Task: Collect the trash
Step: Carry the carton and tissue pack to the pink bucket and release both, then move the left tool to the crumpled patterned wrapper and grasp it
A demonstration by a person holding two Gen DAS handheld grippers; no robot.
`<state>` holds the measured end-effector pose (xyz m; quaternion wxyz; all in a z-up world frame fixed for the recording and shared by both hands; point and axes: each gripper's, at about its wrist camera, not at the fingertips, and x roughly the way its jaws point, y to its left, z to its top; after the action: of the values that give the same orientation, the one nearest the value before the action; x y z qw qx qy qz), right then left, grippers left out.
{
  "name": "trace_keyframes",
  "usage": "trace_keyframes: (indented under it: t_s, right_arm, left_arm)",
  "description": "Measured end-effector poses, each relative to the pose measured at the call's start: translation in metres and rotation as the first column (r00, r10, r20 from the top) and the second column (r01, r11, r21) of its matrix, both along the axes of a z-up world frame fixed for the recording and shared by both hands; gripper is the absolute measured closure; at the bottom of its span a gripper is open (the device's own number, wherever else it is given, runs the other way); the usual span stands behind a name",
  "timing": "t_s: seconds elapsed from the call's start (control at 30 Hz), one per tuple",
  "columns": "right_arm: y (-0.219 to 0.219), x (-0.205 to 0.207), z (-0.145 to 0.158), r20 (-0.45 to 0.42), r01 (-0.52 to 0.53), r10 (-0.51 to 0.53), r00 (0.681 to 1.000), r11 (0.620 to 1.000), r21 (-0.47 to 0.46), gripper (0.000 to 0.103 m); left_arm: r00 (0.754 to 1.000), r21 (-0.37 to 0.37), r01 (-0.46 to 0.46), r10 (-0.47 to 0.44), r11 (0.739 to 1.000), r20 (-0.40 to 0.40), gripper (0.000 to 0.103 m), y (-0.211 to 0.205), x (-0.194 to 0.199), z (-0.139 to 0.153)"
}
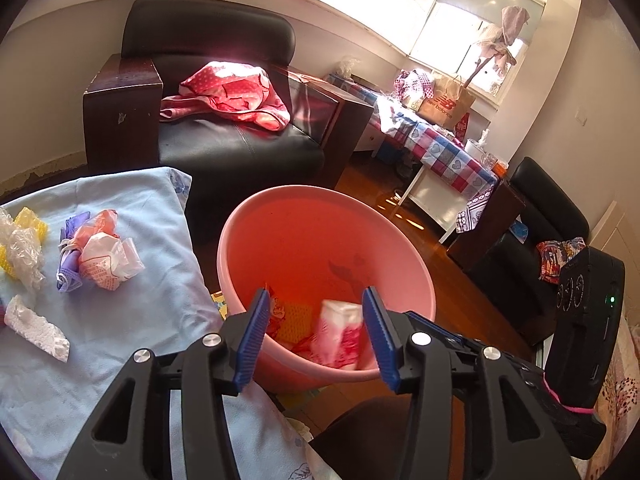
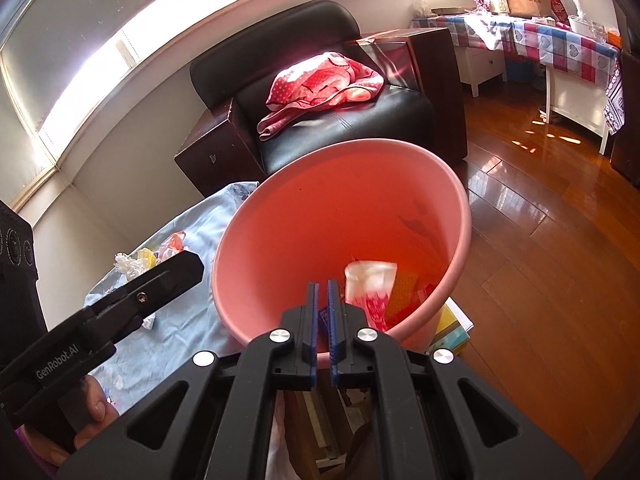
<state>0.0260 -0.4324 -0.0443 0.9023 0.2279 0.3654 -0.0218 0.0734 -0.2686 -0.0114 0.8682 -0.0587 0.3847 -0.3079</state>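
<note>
Here the left gripper (image 1: 316,336) gapes empty over the pink bin (image 1: 240,248), while the right gripper (image 2: 323,316) is pinched nearly together, holding nothing.

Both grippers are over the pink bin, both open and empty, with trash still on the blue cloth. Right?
Not quite: the right wrist view shows the right gripper shut. The left gripper is open, both are over the pink bin, and trash remains on the blue cloth.

both wrists: close above, facing down | shared: pink bucket (image 1: 320,240)
</note>
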Motion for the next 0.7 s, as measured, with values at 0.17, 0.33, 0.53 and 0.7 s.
trace_keyframes:
  t_s: [0.17, 0.33, 0.53, 0.7]
  right_arm:
    - [0.007, -0.006, 0.009, 0.027, -0.005, 0.005, 1.0, 1.0, -0.006, 0.078]
    - [0.025, -0.008, 0.02, 0.053, -0.046, 0.048, 0.997, 0.998, -0.032, 0.078]
    - [0.054, -0.005, 0.025, 0.065, -0.119, 0.122, 0.99, 0.991, -0.056, 0.078]
    - [0.082, 0.001, 0.027, 0.093, -0.185, 0.19, 0.977, 0.981, -0.057, 0.078]
  left_arm:
    - [1.0, -0.016, -0.016, 0.016, 1.0, 0.004, 0.05, 0.017, -0.007, 0.006]
    - [0.999, -0.017, -0.032, 0.032, 0.999, 0.001, 0.047, 0.038, -0.015, 0.009]
    - [0.996, 0.005, -0.084, 0.084, 0.996, 0.009, 0.047, 0.075, -0.028, 0.008]
    - [0.987, 0.028, -0.157, 0.157, 0.987, 0.021, 0.046, 0.117, -0.035, 0.008]
